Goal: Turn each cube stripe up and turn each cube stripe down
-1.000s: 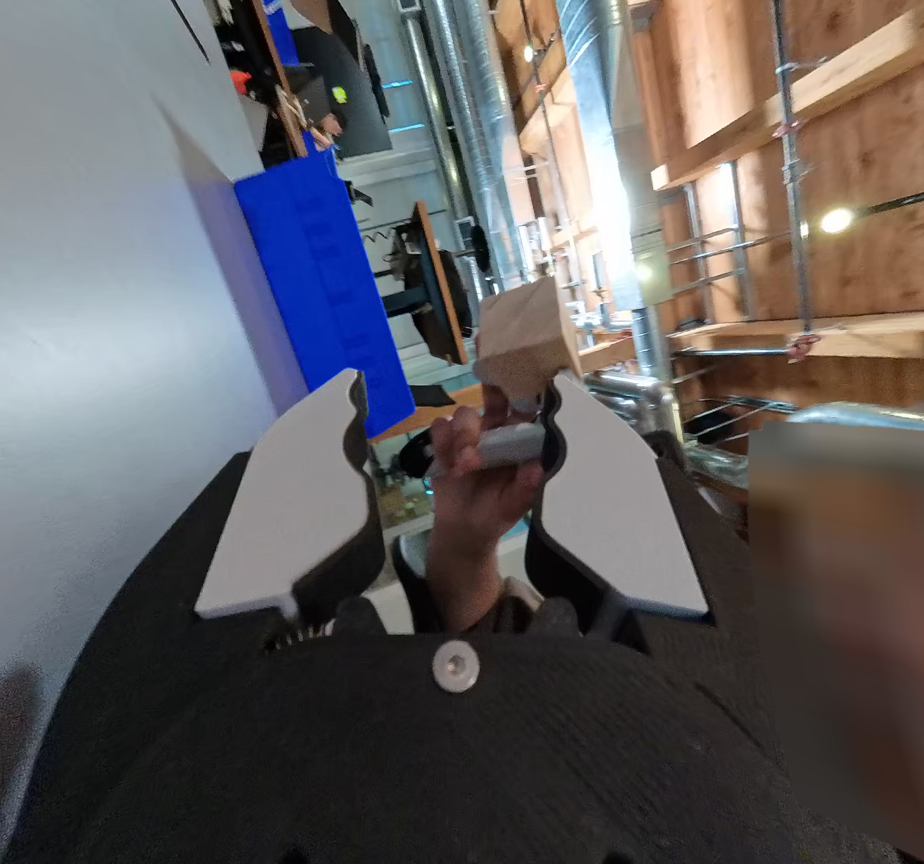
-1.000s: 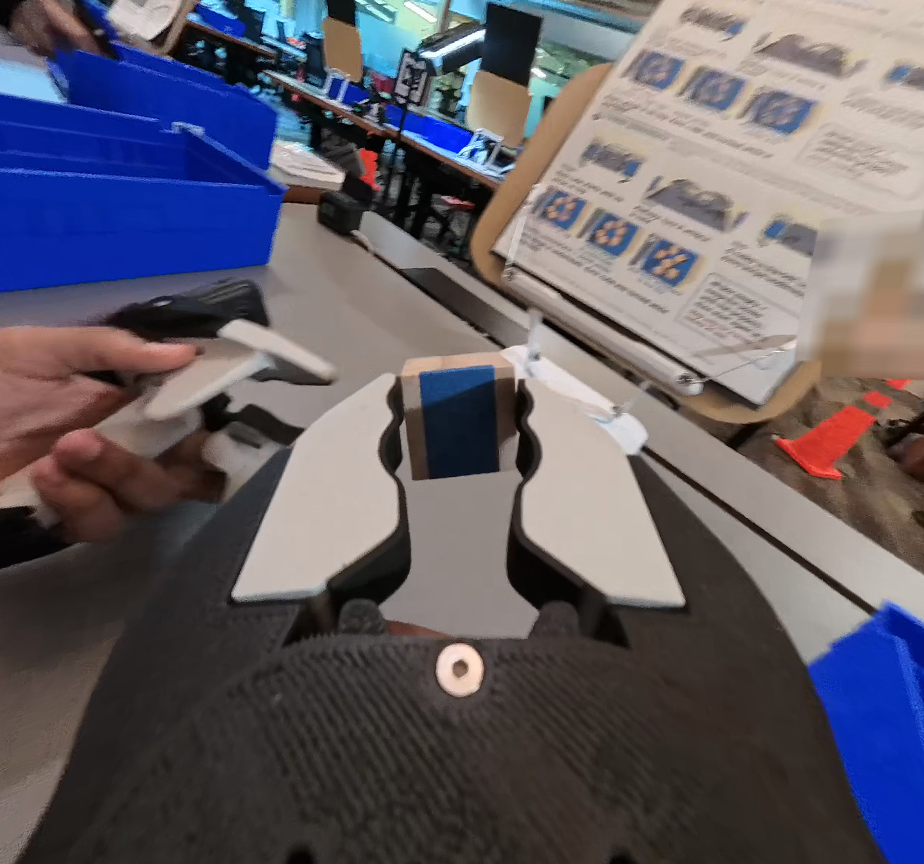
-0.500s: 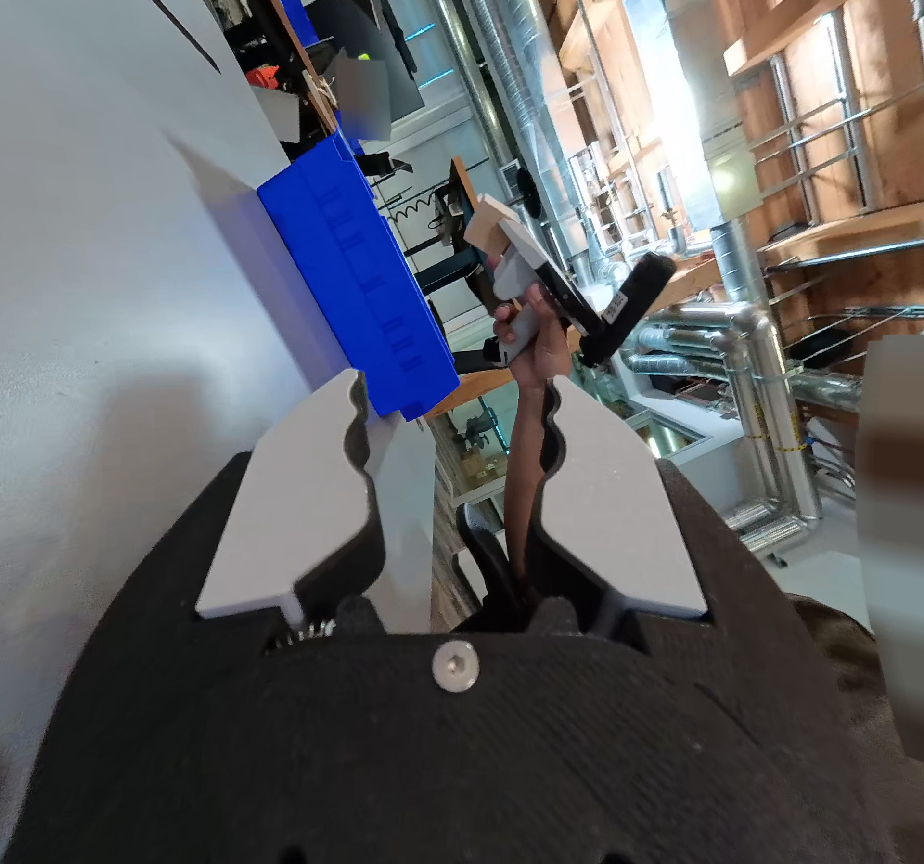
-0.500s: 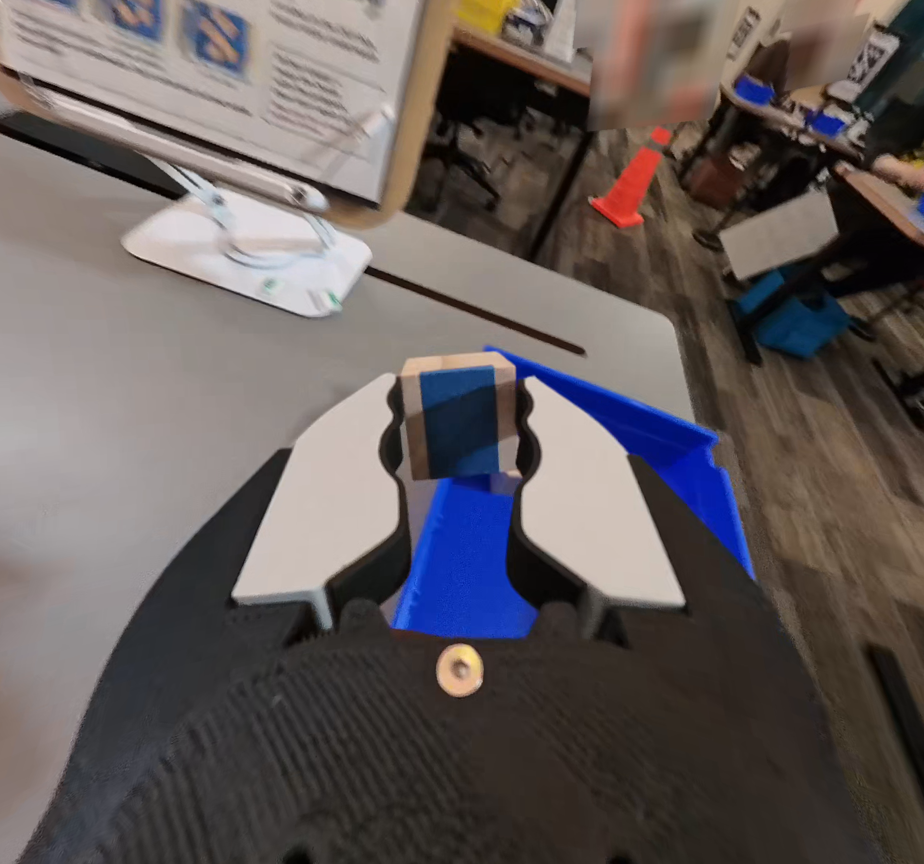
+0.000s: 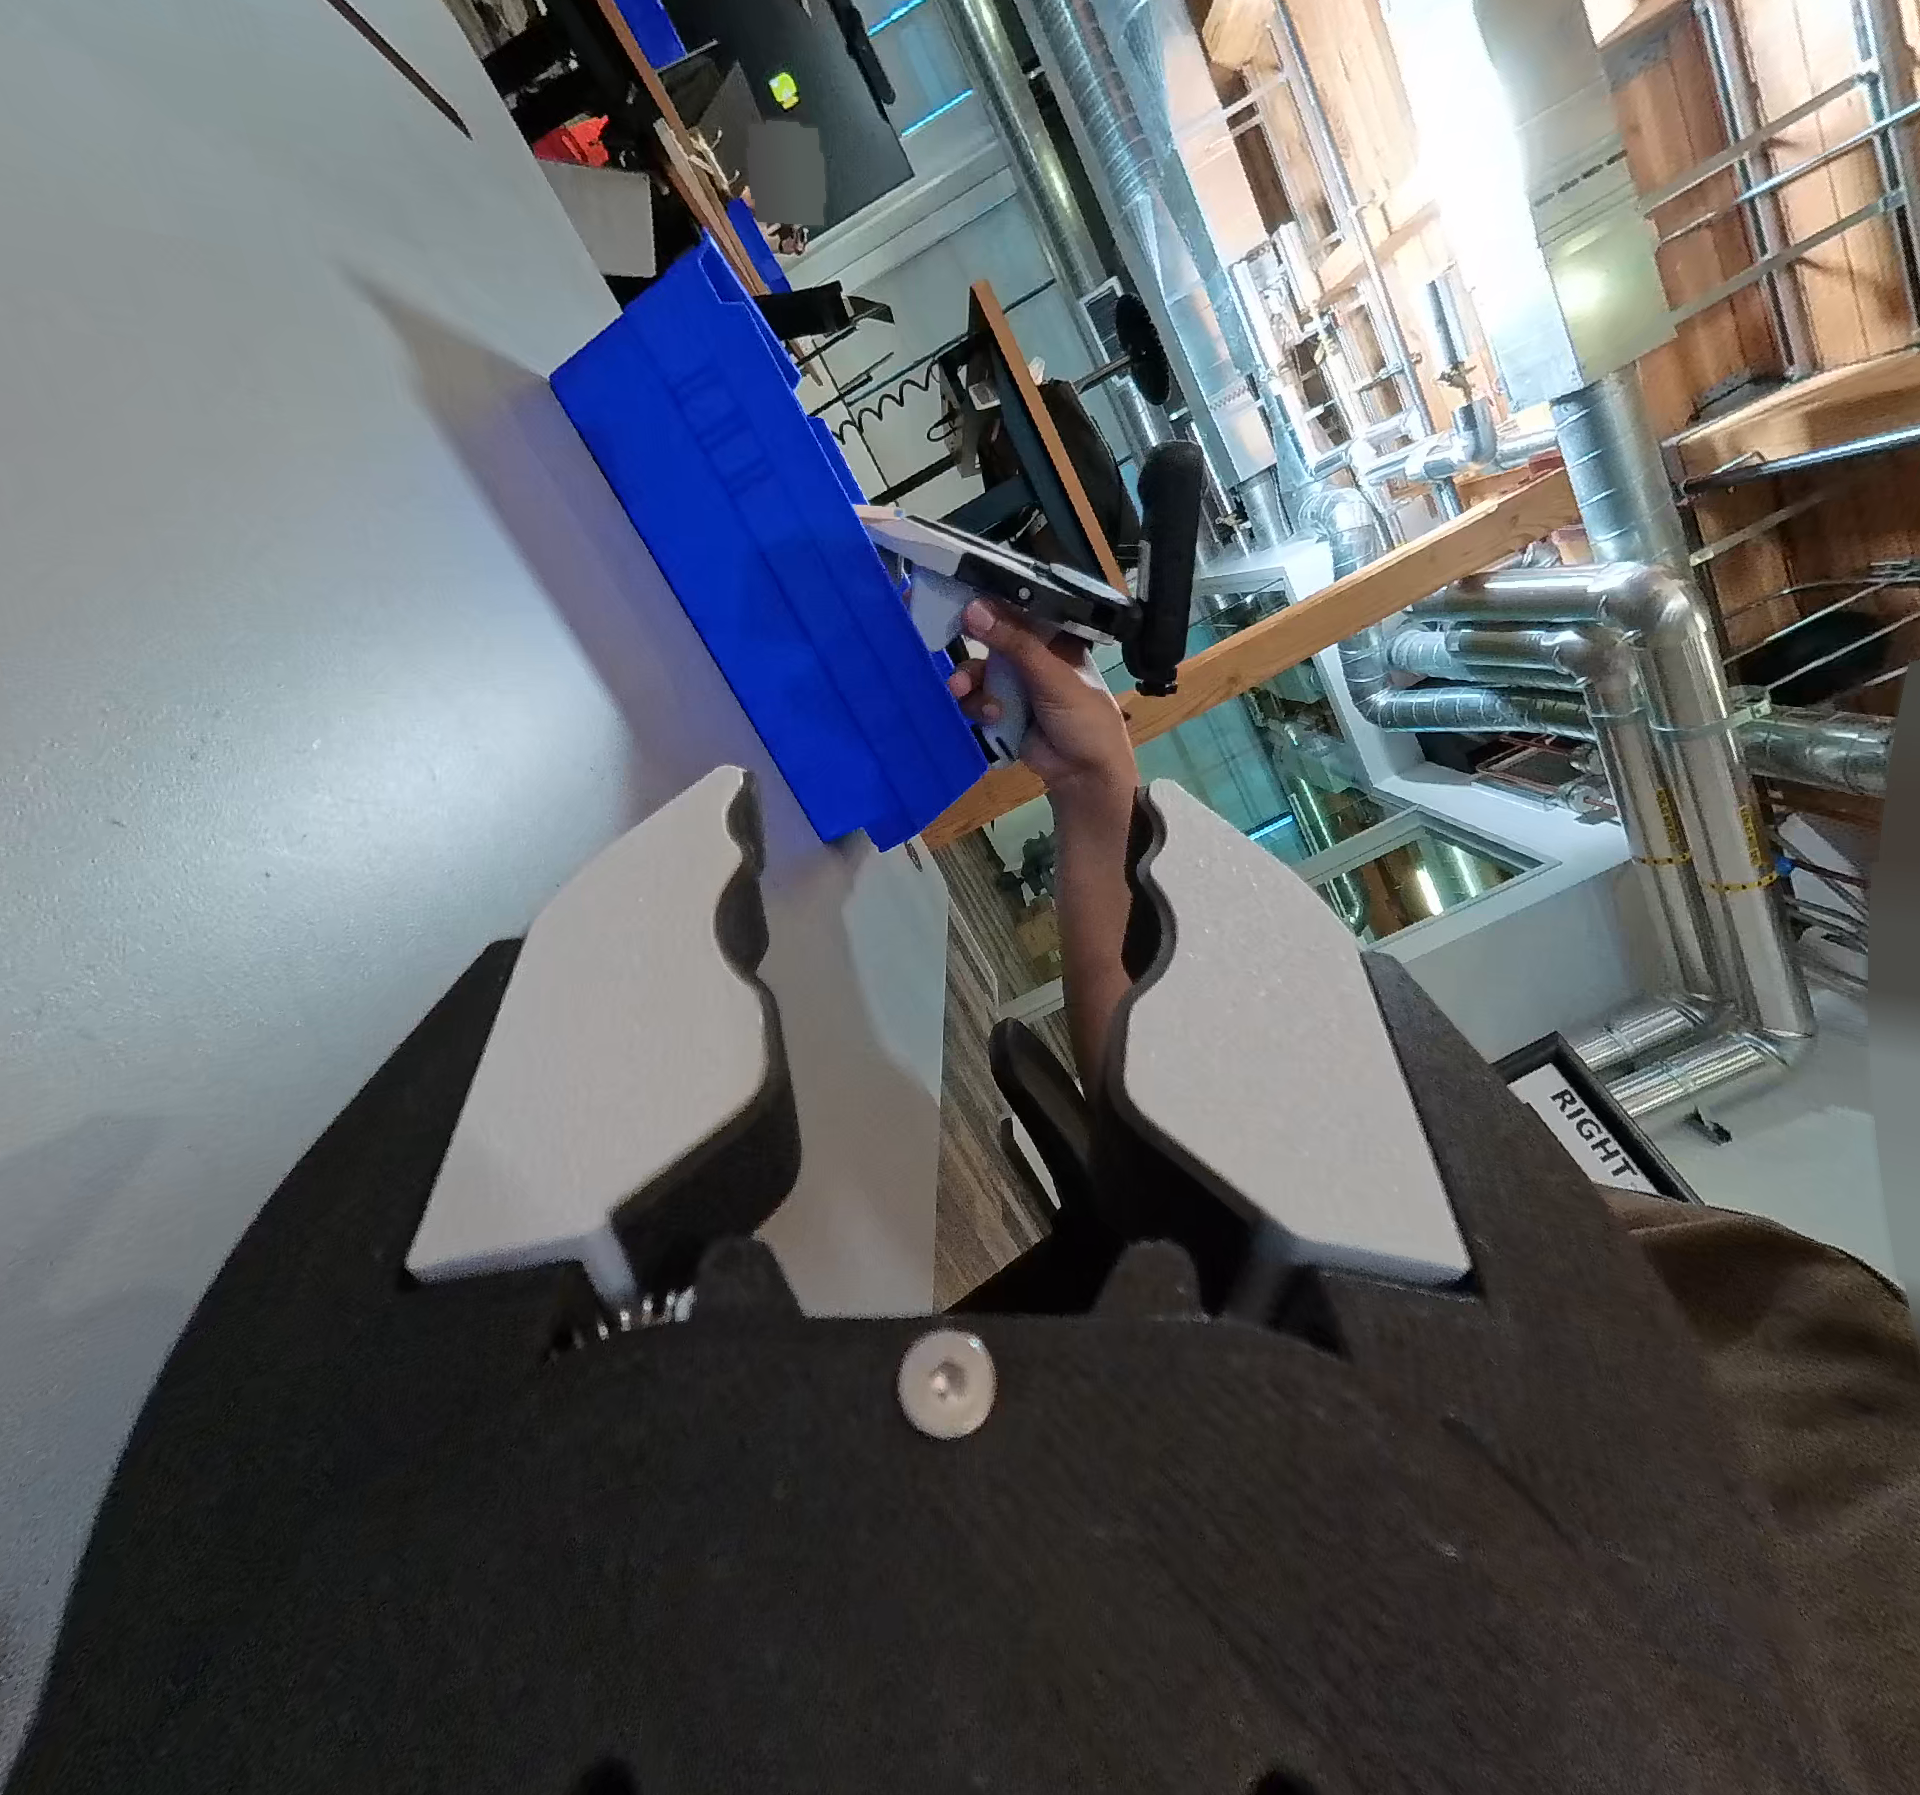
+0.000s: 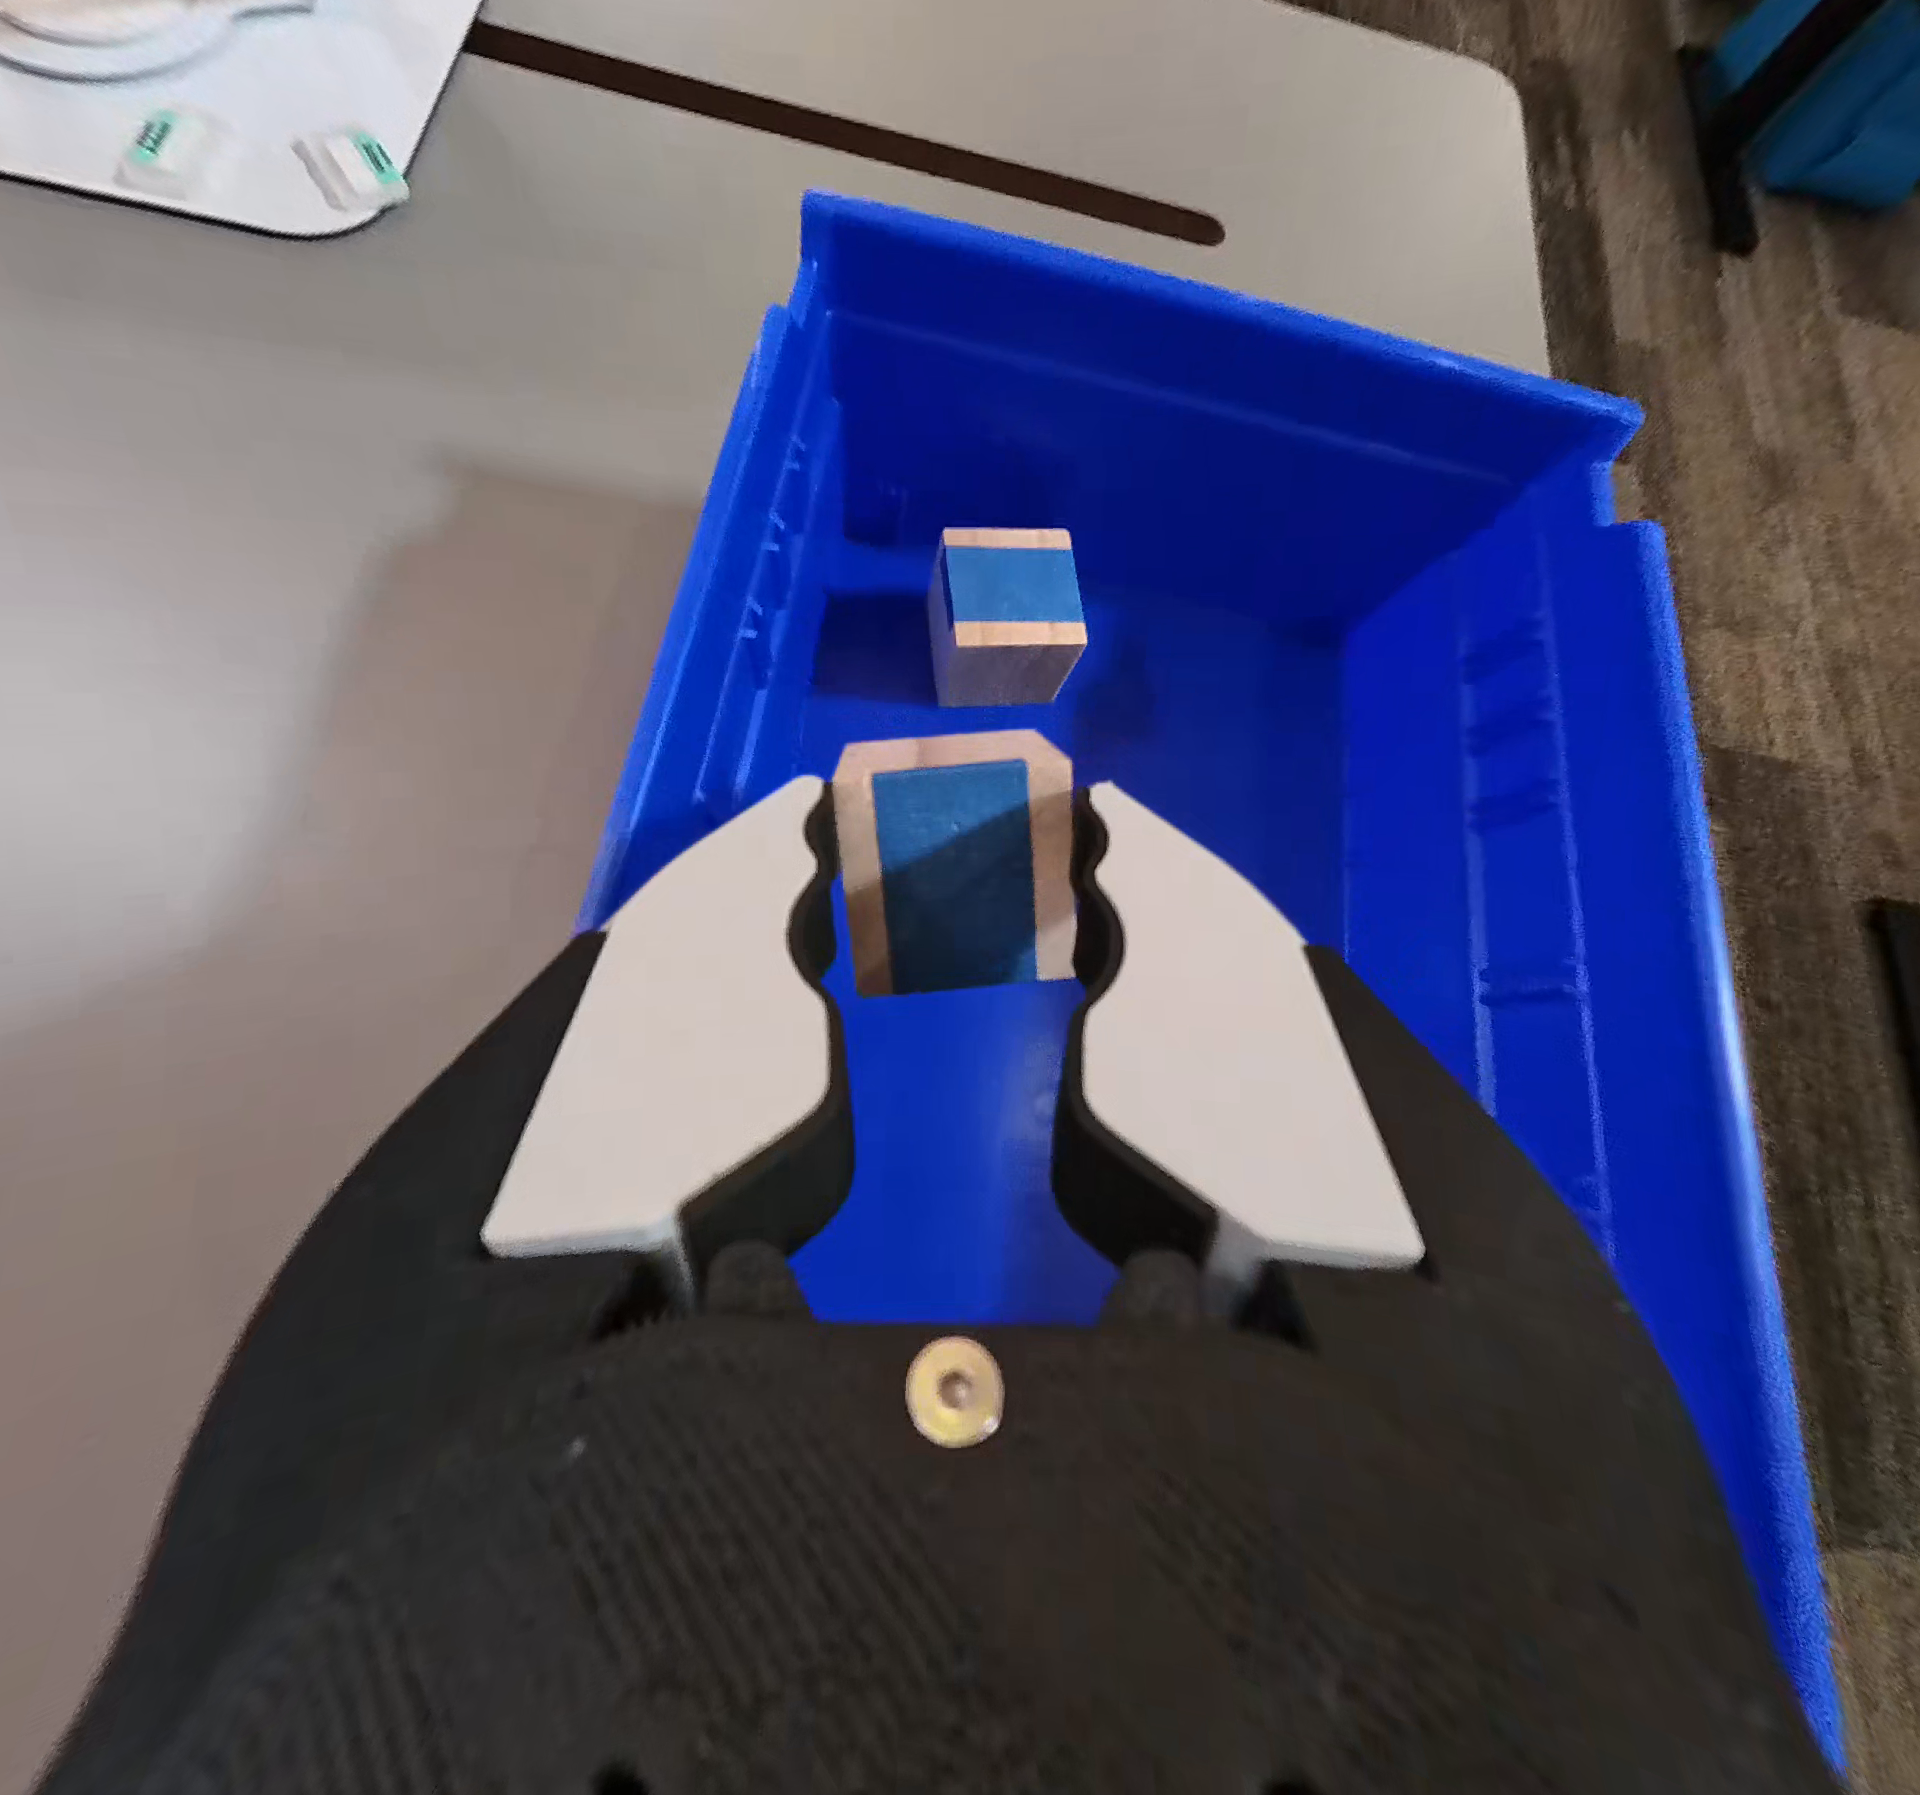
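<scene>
Blue bin (image 6: 1507, 810) on grey table (image 6: 312, 602), white stand base (image 6: 208, 83).

My held cube (image 6: 954, 878) pale wood with blue stripe, centre frame, second cube (image 6: 1006, 615) likewise above it, bin (image 6: 1455, 706) bright blue, table (image 6: 312, 602) grey, my fingers (image 6: 665, 1039) white on black.

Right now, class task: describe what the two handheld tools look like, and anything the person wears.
Both the left tool and the right tool have a black, ribbed body with a round metal screw in the middle. Each has two flat, pale grey fingers with wavy black inner edges. From the left view, the right tool shows a pale grey handle and a black post. A dark brown sleeve is worn.
</scene>
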Motion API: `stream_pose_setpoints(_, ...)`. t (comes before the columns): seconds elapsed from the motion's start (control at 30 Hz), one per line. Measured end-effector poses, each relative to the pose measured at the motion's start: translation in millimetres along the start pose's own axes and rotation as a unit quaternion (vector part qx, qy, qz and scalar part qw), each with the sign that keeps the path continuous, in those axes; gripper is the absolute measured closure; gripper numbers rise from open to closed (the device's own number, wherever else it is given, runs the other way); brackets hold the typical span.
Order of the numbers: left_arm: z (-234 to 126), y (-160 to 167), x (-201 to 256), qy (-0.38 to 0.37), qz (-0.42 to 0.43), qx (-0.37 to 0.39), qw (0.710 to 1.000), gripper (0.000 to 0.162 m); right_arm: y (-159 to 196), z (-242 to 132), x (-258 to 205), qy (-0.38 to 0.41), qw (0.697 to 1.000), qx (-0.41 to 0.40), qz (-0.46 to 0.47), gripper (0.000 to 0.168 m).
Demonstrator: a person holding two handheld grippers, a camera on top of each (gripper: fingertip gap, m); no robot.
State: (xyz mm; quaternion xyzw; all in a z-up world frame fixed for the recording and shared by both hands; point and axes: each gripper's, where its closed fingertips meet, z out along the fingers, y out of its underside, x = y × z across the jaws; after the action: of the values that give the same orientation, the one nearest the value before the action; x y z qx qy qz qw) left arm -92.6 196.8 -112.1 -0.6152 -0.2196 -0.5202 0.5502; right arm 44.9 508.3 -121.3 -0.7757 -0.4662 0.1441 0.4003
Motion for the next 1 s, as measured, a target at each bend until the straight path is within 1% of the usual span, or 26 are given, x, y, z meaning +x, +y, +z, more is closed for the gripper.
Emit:
stream_pose_setpoints(0.17, -2.1, -1.9, -2.3, -0.001, -0.004, 0.005, 1.000, 0.095, 10.0, 13.9, -4.7, -0.013, 1.000, -0.015, 0.007, 0.124)
stream_pose_setpoints(0.3, -3.3, -2.2, -2.7, 0.002, -0.010, 0.007, 1.000, 0.095, 22.4, 33.1, -7.0, -0.014, 0.999, -0.030, 0.018, 0.124)
stream_pose_setpoints(0.47, -1.1, 3.6, 0.1, 0.003, 0.001, -0.008, 1.000, 0.095, 36.9, 51.8, -5.9, -0.013, 0.998, -0.060, 0.030, 0.124)
stream_pose_setpoints(0.73, -2.3, 8.1, 0.6, 0.001, 0.003, -0.014, 1.000, 0.095, 38.1, 59.2, -4.1, -0.021, 0.997, -0.062, 0.045, 0.124)
stream_pose_setpoints(1.0, -3.8, 11.7, 8.1, 0.017, 0.003, -0.021, 1.000, 0.094, 36.0, 63.2, -1.8, 0.000, 0.998, -0.061, 0.032, 0.118)
